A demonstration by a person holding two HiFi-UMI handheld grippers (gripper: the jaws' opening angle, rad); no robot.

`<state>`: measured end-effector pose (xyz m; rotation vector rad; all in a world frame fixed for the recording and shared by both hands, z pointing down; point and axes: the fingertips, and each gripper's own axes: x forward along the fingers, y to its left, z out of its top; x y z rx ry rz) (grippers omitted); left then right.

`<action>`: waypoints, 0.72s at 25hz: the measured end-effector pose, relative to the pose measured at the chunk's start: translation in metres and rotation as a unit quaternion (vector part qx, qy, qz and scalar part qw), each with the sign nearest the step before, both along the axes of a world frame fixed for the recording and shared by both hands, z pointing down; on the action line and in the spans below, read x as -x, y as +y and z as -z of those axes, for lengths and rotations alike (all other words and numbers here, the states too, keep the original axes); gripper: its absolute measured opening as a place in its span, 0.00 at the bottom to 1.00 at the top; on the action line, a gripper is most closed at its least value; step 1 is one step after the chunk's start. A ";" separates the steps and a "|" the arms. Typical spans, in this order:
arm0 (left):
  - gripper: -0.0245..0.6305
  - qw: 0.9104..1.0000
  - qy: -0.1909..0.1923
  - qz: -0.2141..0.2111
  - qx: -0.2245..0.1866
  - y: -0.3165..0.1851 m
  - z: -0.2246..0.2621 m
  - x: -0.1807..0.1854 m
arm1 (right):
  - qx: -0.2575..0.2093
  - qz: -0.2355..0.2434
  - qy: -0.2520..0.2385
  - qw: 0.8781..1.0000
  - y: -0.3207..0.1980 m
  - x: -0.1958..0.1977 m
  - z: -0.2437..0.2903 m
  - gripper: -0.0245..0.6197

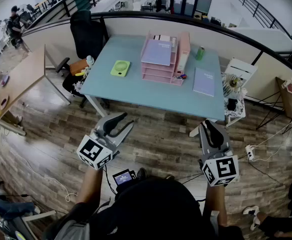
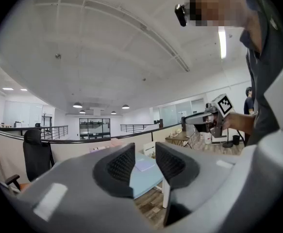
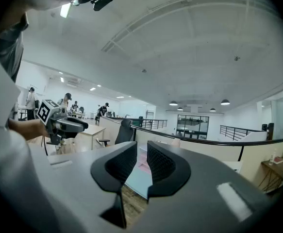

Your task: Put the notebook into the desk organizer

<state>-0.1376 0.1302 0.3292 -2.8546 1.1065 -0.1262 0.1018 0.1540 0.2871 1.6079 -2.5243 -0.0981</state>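
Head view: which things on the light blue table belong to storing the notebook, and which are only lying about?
For the job: pink plastic desk organizer; flat lavender notebook lying to its right.
Lying about: flat lime-green object; small green bottle.

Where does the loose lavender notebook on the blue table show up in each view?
Head view: the notebook lies flat on the table, right of the pink organizer.
Left gripper view: the notebook shows small in the gap between the jaws.
Right gripper view: not in it.
Shared landmark: the light blue table, in all three.
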 end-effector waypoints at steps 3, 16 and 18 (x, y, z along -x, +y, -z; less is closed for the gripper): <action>0.33 1.000 0.001 0.000 -0.001 0.001 0.000 0.001 | -0.001 -0.001 -0.001 1.000 0.001 -0.001 -0.003 0.12; 0.33 1.000 0.002 -0.006 0.004 0.000 -0.002 0.015 | -0.002 -0.012 -0.003 1.000 0.004 0.008 0.000 0.12; 0.33 1.000 0.004 -0.008 0.006 -0.002 -0.005 0.018 | -0.005 -0.015 -0.008 1.000 0.003 0.012 0.003 0.15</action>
